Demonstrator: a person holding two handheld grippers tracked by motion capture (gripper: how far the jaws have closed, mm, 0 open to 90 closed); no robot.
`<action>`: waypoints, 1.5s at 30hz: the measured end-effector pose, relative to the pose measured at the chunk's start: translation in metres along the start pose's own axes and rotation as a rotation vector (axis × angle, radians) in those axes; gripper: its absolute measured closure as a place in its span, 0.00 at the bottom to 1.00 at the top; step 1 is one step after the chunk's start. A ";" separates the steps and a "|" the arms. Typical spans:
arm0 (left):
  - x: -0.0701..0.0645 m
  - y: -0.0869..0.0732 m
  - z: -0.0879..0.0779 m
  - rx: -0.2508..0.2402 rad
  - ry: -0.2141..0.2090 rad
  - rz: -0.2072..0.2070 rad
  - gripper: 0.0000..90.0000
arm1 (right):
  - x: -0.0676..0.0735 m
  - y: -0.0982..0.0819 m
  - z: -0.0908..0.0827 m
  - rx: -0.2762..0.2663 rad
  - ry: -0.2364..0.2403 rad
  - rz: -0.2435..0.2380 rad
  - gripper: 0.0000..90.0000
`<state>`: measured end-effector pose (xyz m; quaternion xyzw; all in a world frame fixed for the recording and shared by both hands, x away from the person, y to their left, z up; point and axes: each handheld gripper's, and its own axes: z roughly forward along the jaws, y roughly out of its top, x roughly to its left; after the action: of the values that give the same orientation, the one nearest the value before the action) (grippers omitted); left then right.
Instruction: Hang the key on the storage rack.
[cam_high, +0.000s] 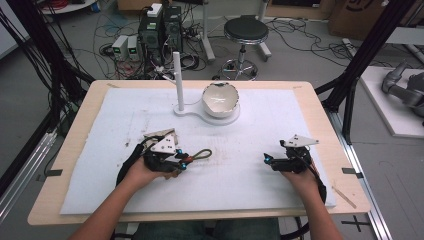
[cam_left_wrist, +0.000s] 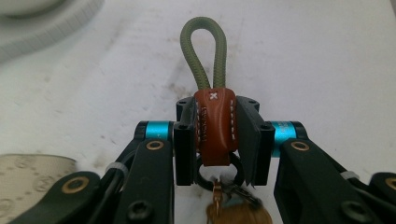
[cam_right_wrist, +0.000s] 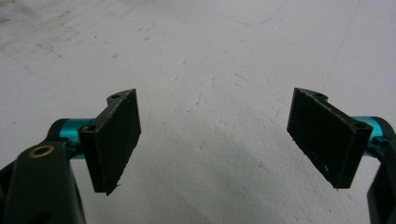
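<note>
Clamped between my left gripper's (cam_left_wrist: 215, 140) jaws sits a brown leather keychain tab (cam_left_wrist: 215, 126), its green cord loop (cam_left_wrist: 204, 51) reaching forward over the white foam mat (cam_left_wrist: 303, 56). My right gripper (cam_right_wrist: 215, 140) gapes wide, empty, above bare mat.

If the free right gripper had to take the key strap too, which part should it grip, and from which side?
Probably the olive cord loop, approached from the far end, opposite the left gripper. The left gripper is shut on the brown leather tab, so that part is taken; the loop sticks out free beyond it. The right gripper is open and holds nothing.
</note>
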<state>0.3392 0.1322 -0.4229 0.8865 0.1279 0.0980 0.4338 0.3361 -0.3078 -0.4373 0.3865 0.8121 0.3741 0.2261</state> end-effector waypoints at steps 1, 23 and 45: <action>0.000 0.003 -0.004 -0.026 0.009 -0.003 0.77 | 0.000 0.000 0.000 0.001 0.000 -0.002 0.20; 0.053 0.062 -0.090 -0.178 0.323 -0.064 0.77 | 0.014 0.009 0.008 -0.002 0.034 -0.027 0.20; 0.091 0.091 -0.101 -0.129 0.493 -0.077 0.77 | 0.014 0.009 0.009 0.000 0.033 -0.024 0.20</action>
<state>0.4096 0.1820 -0.2839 0.8006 0.2571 0.3025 0.4488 0.3380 -0.2890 -0.4367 0.3708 0.8203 0.3775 0.2172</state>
